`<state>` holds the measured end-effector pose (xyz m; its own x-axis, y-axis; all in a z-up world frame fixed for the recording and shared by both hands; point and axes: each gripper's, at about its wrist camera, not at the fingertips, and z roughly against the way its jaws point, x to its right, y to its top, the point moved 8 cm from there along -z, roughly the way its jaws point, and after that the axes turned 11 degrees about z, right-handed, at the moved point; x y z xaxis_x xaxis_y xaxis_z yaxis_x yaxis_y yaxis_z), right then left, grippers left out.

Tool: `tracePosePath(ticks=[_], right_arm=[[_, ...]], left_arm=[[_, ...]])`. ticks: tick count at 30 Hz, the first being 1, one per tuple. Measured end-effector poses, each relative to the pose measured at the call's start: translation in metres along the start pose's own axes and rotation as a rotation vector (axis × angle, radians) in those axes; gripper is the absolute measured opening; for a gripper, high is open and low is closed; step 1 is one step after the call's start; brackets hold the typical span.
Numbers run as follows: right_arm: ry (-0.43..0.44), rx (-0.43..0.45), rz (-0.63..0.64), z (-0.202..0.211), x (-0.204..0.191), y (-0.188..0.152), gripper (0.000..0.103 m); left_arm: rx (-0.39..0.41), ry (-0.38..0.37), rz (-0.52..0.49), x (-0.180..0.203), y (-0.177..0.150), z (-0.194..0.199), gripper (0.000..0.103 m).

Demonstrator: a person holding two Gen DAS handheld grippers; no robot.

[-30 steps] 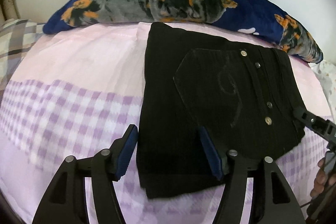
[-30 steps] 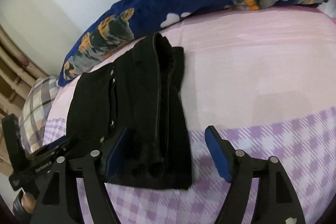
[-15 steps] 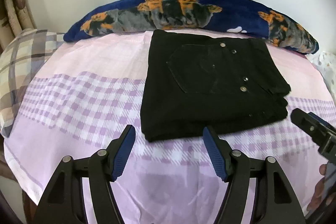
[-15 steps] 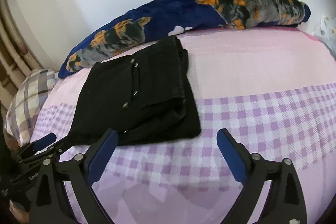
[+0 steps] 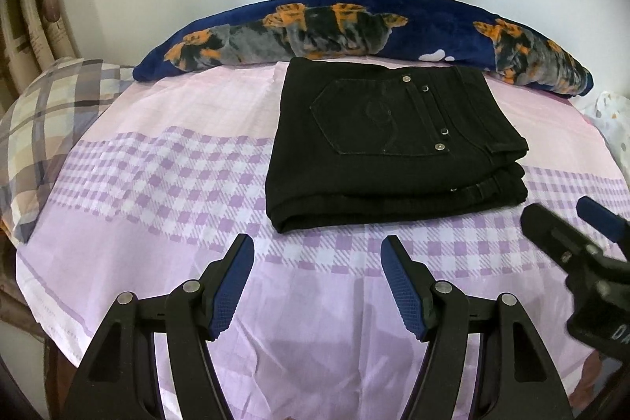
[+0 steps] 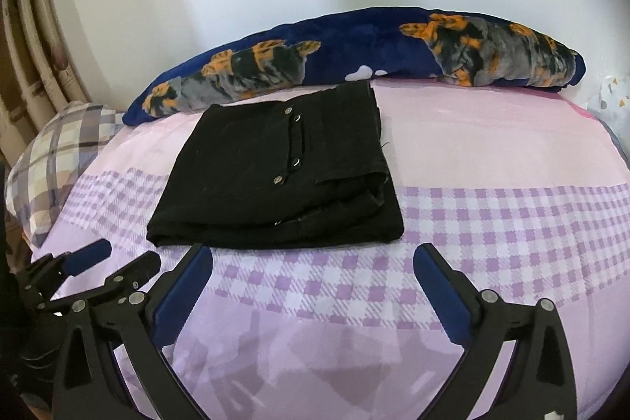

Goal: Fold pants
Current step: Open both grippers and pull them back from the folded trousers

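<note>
The black pants (image 5: 386, 152) lie folded into a thick rectangle on the bed, back pocket and metal studs facing up. In the right wrist view the pants (image 6: 275, 180) show stacked layers at their near edge. My left gripper (image 5: 317, 243) hovers open just in front of that near edge, with only sheet between its blue pads. My right gripper (image 6: 311, 250) is also clear of the cloth; its jaws are opening wide and hold nothing. Each gripper shows in the other's view: the right gripper (image 5: 559, 211) at the right edge, the left gripper (image 6: 126, 254) at lower left.
A pink and purple checked sheet (image 5: 157, 184) covers the bed. A rolled navy blanket (image 5: 354, 30) with orange and grey print lies behind the pants against the white wall. A plaid pillow (image 5: 43, 121) sits at the far left, beside striped drapery.
Both grippers have drawn back and risen from the pants, which now lie free on the sheet. The right gripper's jaws have spread much wider.
</note>
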<state>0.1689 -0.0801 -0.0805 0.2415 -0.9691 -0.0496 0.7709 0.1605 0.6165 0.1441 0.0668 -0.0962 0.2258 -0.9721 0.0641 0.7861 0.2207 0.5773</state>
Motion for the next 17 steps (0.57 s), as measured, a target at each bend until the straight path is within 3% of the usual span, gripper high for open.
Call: tracePosePath(ticks=[17], right_arm=[[0.02, -0.04, -0.046, -0.0065, 0.002, -0.0096, 0.101]], left_arm=[[0.019, -0.002, -0.004, 0.0008, -0.0003, 0.0069, 0.068]])
